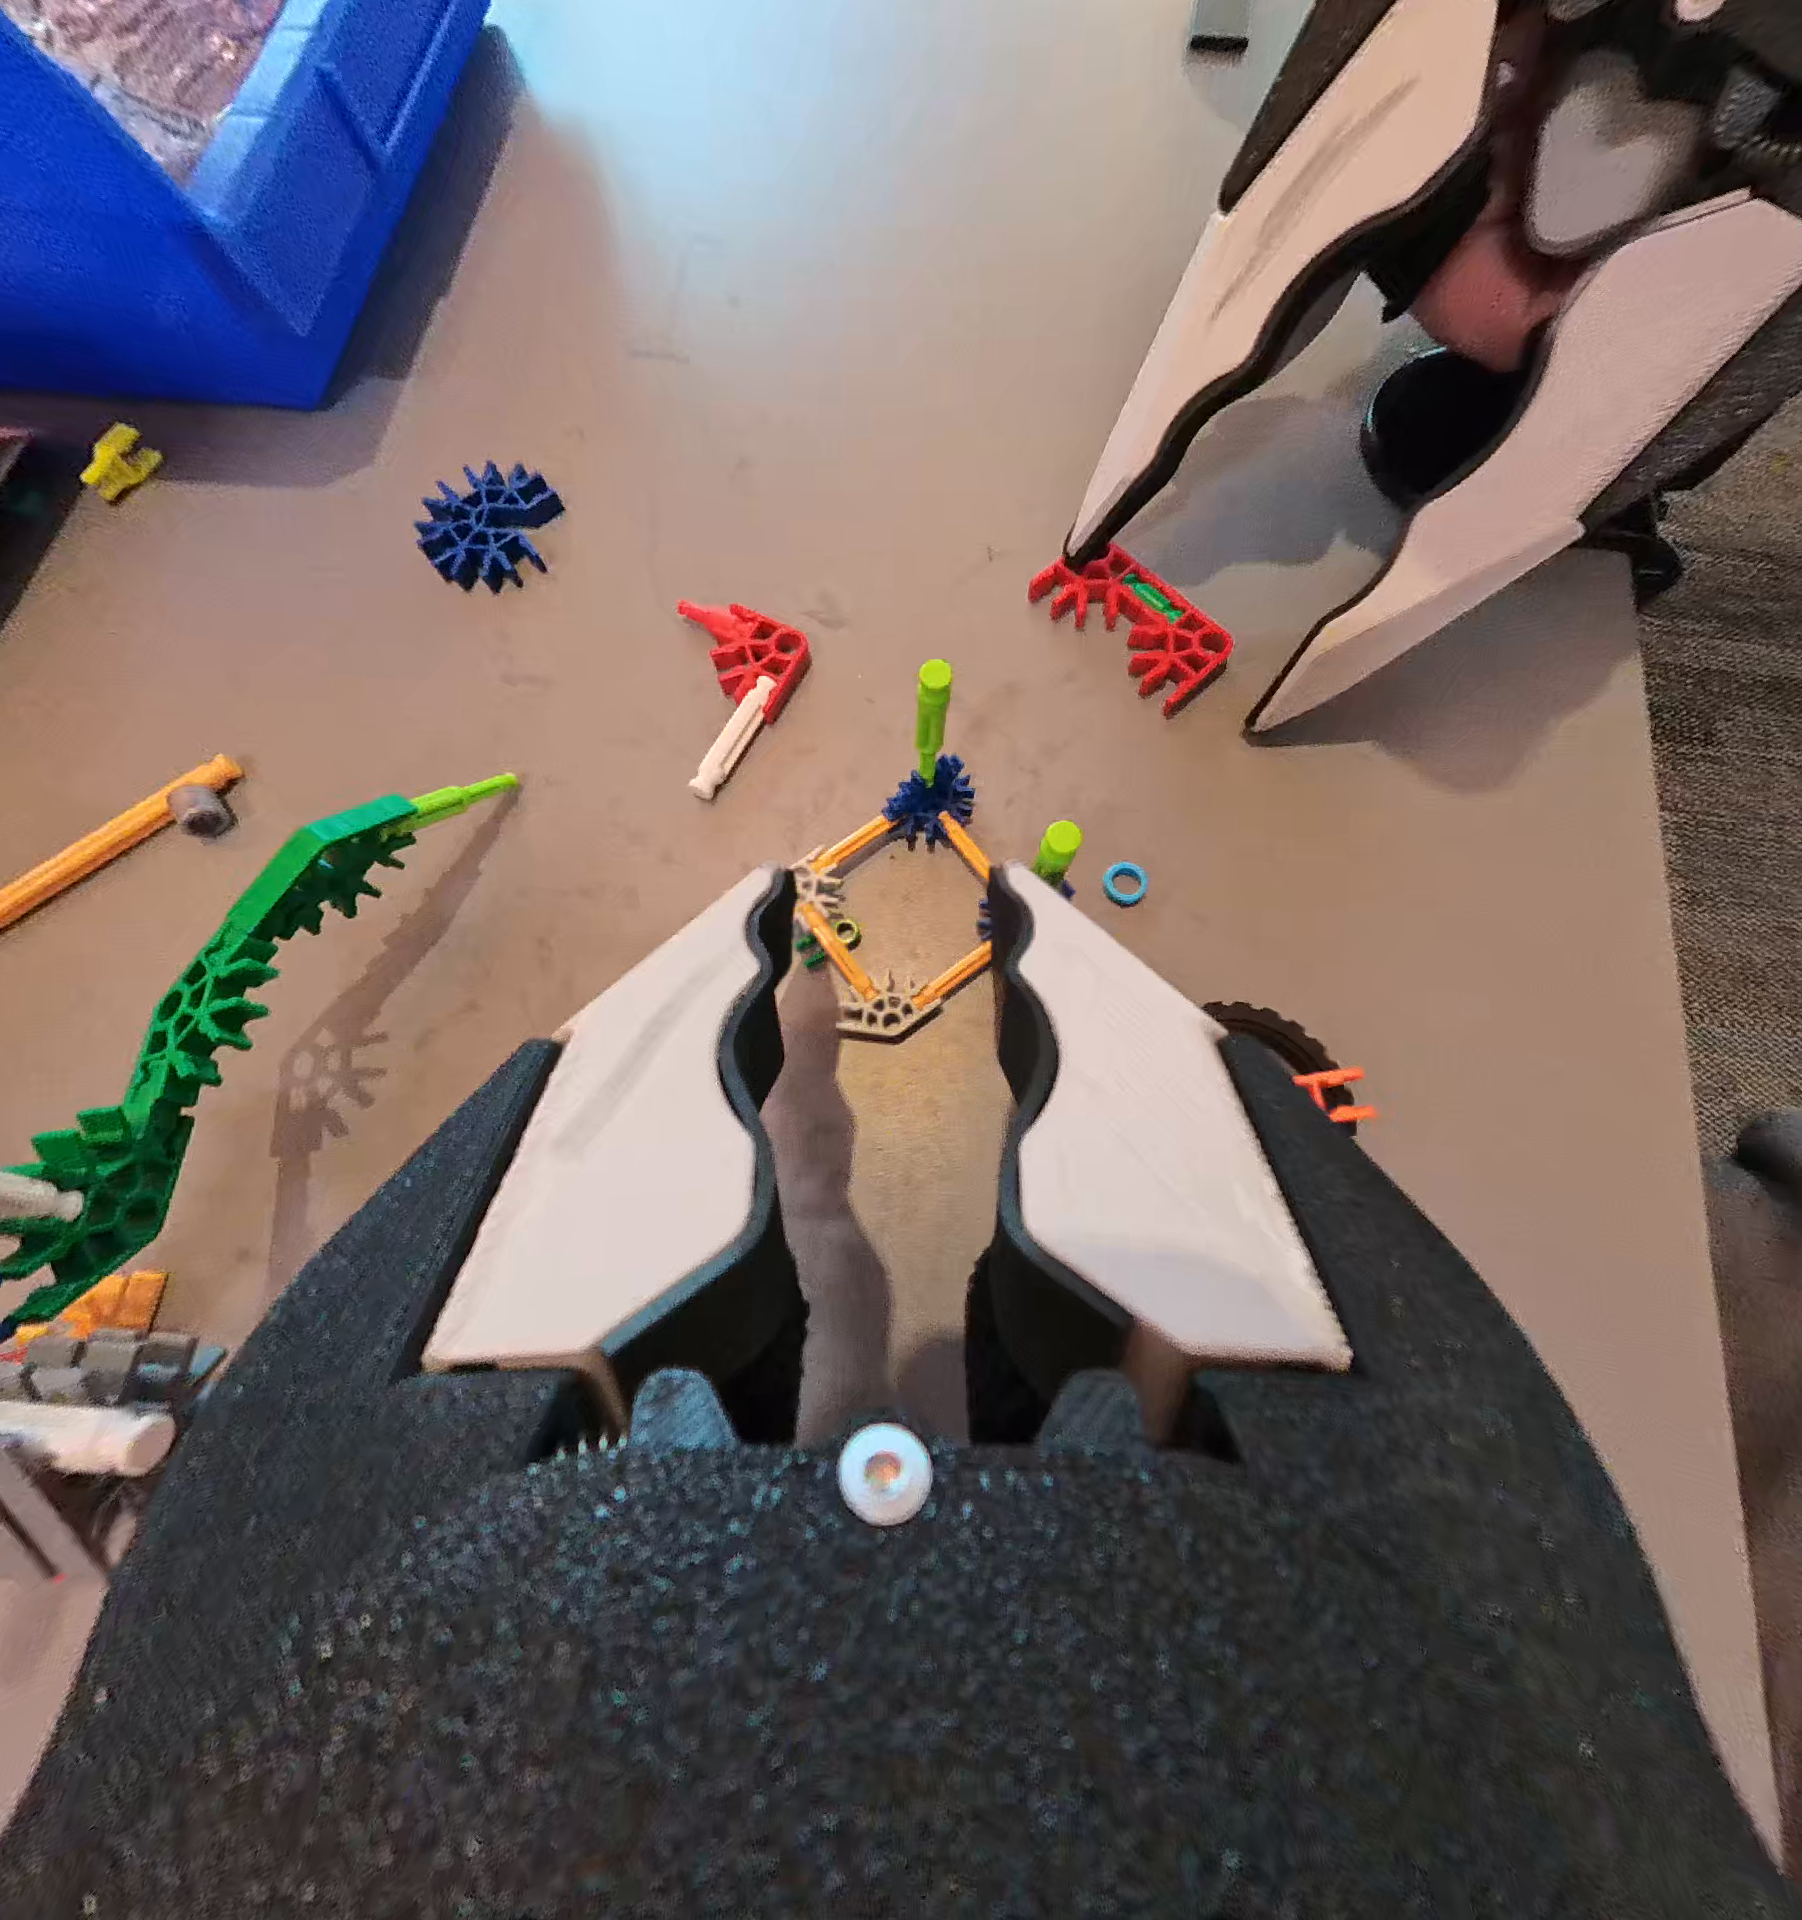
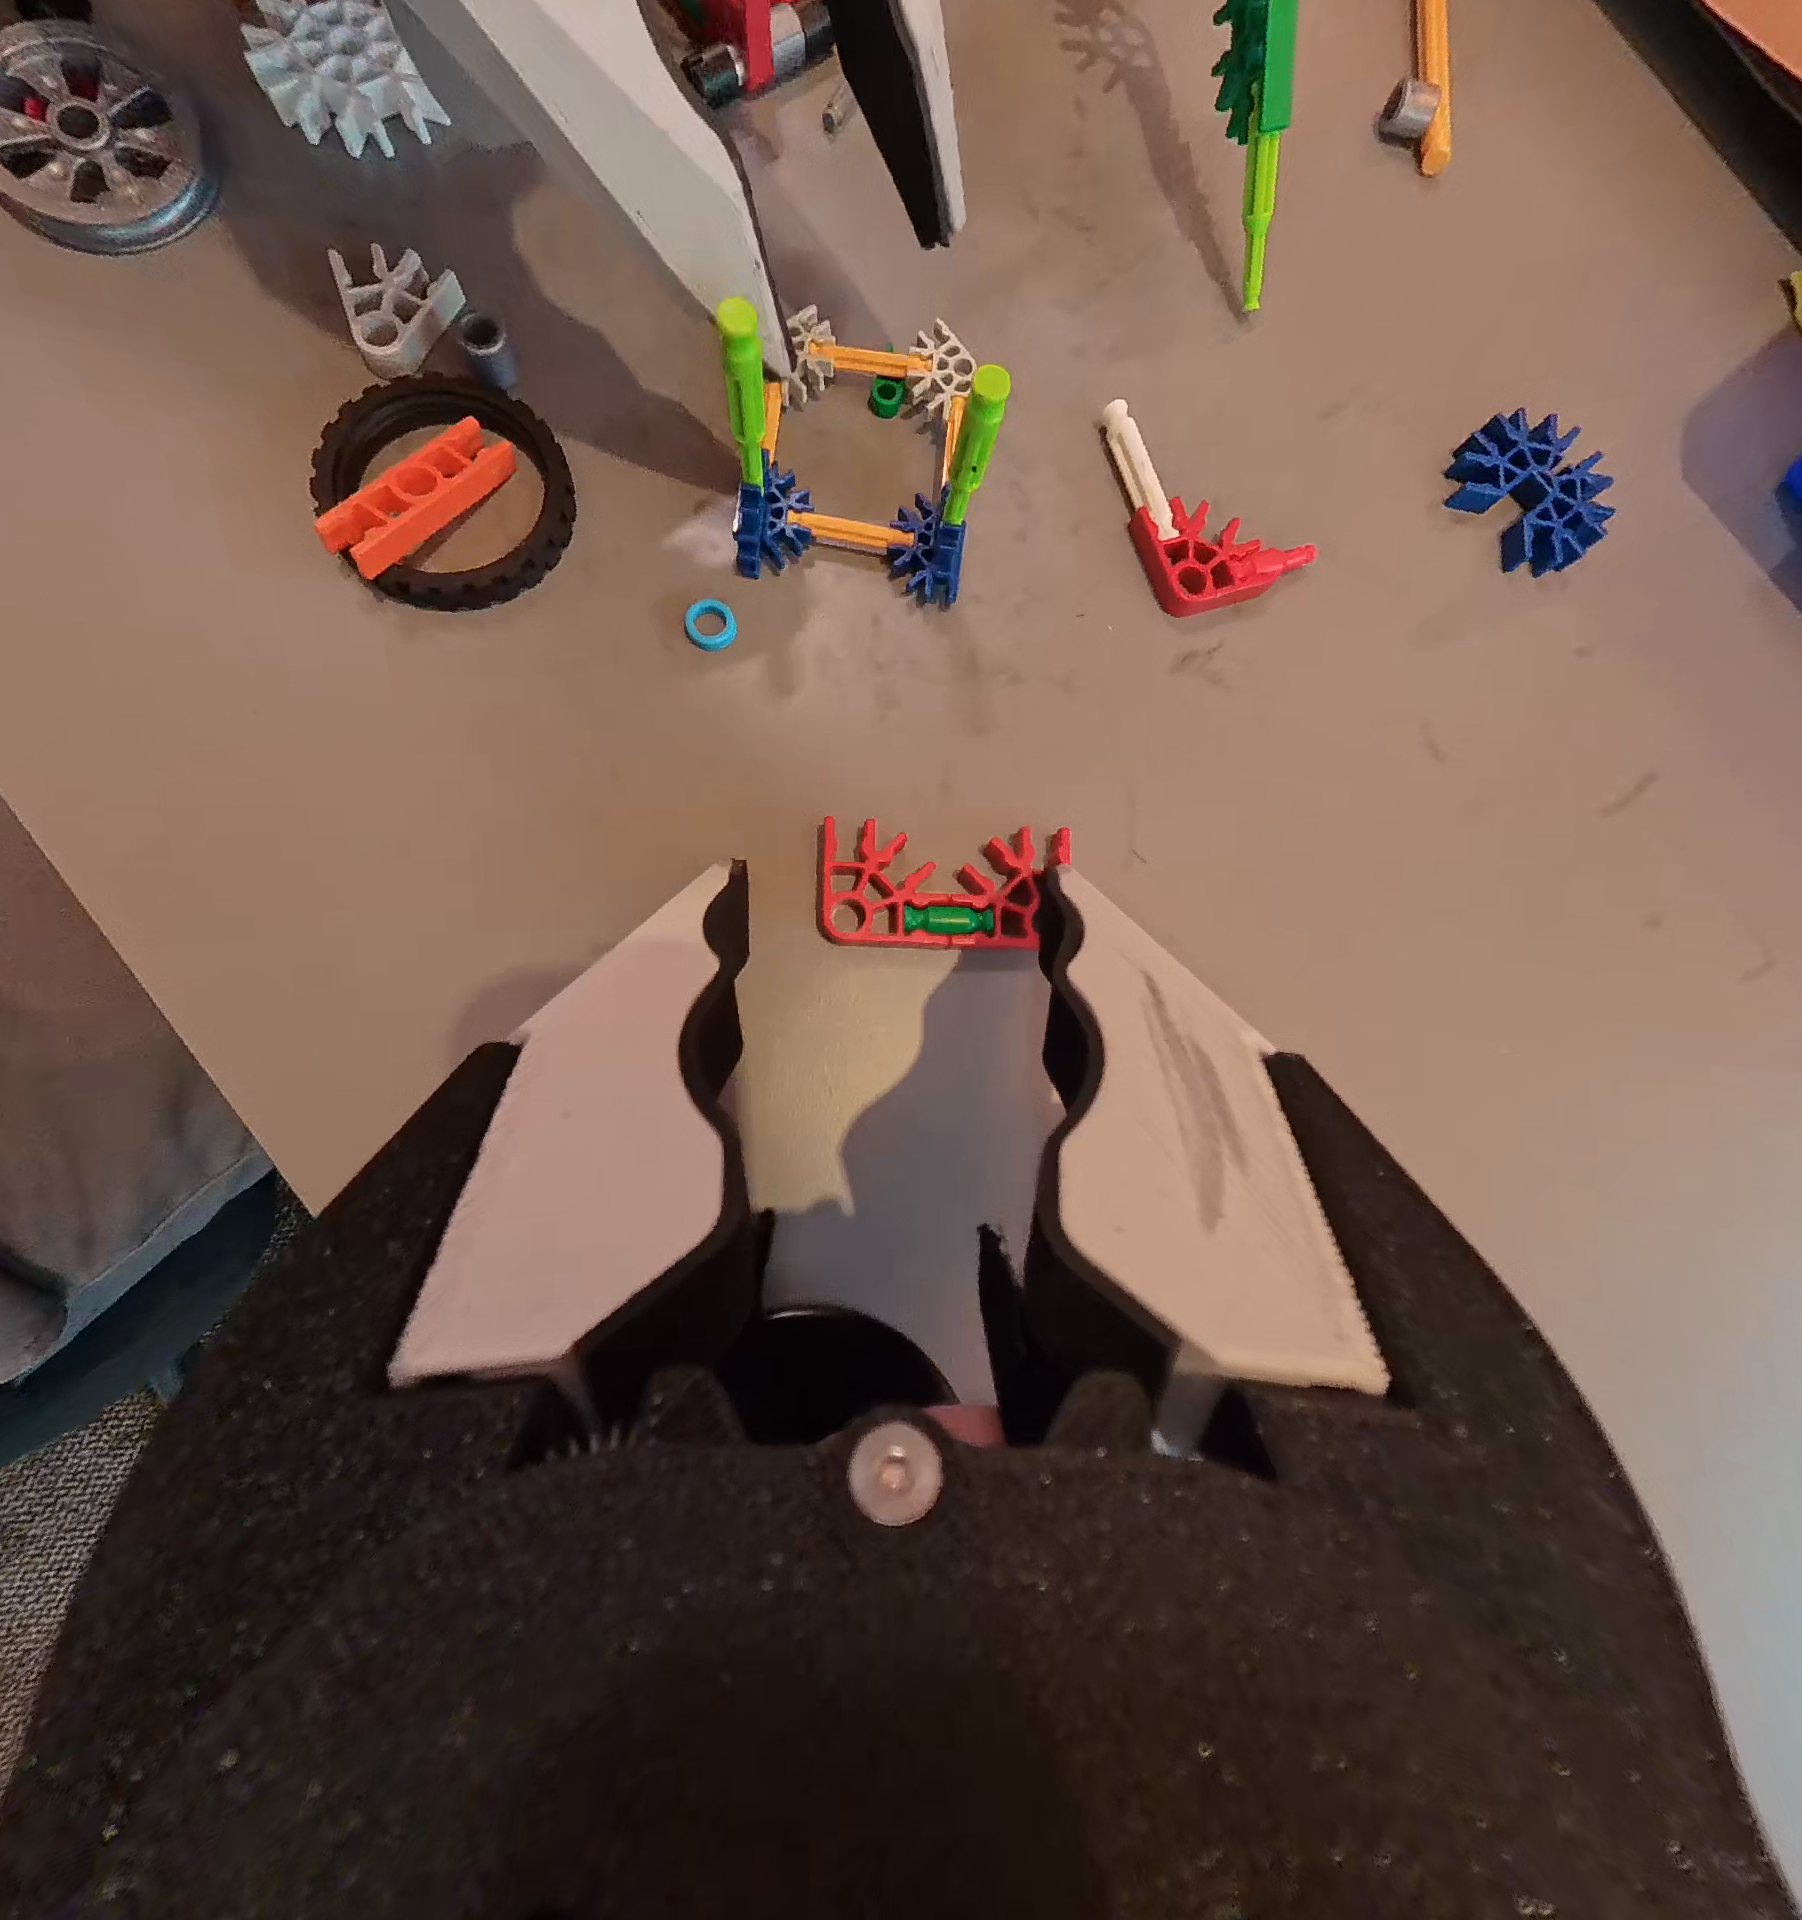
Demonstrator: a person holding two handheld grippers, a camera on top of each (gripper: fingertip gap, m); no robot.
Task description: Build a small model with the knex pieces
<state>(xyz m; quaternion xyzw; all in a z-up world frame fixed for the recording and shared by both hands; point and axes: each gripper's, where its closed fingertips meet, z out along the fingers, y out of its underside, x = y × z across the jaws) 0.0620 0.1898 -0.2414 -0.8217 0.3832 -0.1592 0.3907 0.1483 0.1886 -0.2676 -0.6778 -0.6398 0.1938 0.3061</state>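
Observation:
A small square frame (image 1: 964, 971) of orange rods with two grey and two blue corner connectors stands on the tan table (image 1: 876, 364). Two lime green rods (image 1: 933, 707) stick up from its blue corners. My left gripper (image 1: 892, 888) straddles the frame, jaws apart, one tip by a grey corner and one by a blue corner. I cannot tell if they touch it. The frame (image 2: 840, 525) also shows in the right wrist view. My right gripper (image 2: 897, 878) is open around a flat red connector piece (image 2: 933, 899) with a green insert. Its right fingertip (image 2: 1063, 894) touches the piece's end.
A blue bin (image 1: 149, 229) stands at the back left. Loose parts lie about: a blue connector (image 1: 486, 525), a red corner with a white rod (image 1: 757, 665), a green connector chain (image 1: 201, 1018), an orange rod (image 1: 76, 852), a blue ring (image 1: 1125, 883), a tyre (image 2: 544, 499). The table edge (image 1: 1645, 831) borders carpet. Left tips to right tips: about 10 cm. From my left tips it is roughly 11 cm to the green connector chain (image 1: 201, 1018); from my right, 20 cm.

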